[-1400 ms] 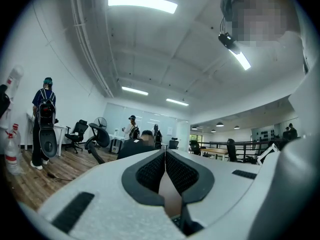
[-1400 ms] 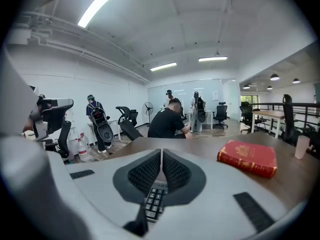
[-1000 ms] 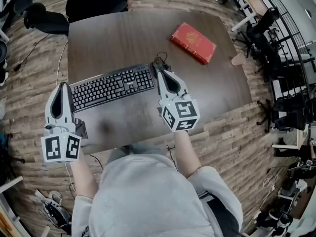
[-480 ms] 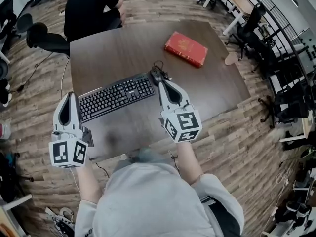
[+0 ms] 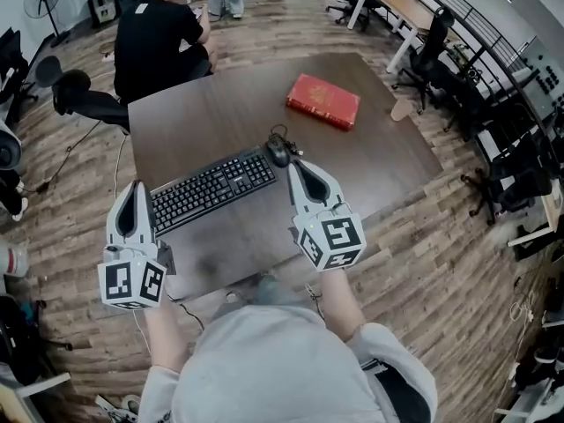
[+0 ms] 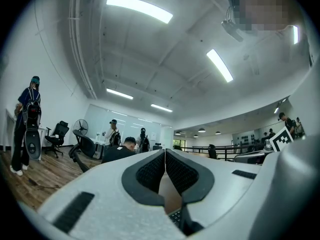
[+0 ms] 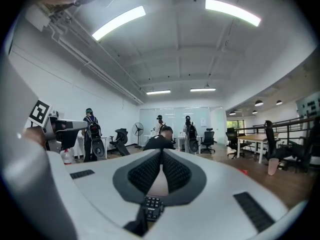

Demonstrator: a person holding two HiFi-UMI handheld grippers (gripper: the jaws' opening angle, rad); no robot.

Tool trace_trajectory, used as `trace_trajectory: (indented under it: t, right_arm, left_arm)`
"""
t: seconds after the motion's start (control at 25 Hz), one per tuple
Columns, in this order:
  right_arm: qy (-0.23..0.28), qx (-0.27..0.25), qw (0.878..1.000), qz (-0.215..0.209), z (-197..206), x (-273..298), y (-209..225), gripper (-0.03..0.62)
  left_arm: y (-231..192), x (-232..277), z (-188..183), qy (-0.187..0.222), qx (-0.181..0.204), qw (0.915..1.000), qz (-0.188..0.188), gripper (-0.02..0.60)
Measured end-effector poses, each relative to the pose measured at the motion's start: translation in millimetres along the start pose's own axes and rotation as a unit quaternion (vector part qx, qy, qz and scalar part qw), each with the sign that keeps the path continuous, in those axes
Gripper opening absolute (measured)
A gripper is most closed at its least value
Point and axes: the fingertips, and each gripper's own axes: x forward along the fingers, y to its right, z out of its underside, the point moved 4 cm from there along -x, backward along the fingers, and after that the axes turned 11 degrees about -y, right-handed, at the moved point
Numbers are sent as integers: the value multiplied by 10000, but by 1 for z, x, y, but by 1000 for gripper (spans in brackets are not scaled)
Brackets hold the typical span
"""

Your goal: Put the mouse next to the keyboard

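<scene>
A black mouse (image 5: 278, 151) with its cable bunched behind it lies on the dark table (image 5: 211, 104), touching the right end of the black keyboard (image 5: 214, 188). My right gripper (image 5: 294, 164) is shut and empty, its tips just short of the mouse on the near right. My left gripper (image 5: 137, 186) is shut too and holds nothing, hovering off the keyboard's left end at the table's near left corner. In the right gripper view the closed jaws (image 7: 161, 153) hide most of the table; a few keyboard keys (image 7: 151, 206) show beneath them. The left gripper view shows its closed jaws (image 6: 165, 151).
A red book (image 5: 322, 100) lies at the table's far right. A person in black (image 5: 163, 38) sits at the far left edge beside an office chair (image 5: 84, 95). Desks and chairs (image 5: 423, 33) stand beyond the table on the right.
The right gripper has drawn back from the mouse, which now shows fully beside the keyboard. Both grippers sit nearer my body and the head view has tilted up.
</scene>
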Motion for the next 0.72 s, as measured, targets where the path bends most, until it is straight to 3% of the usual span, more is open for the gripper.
trace_trajectory:
  t: [0.72]
  right_arm:
    - [294, -4, 9993, 230, -9, -41, -16, 20]
  left_arm:
    - [9, -18, -9, 145, 1, 9995, 298, 12]
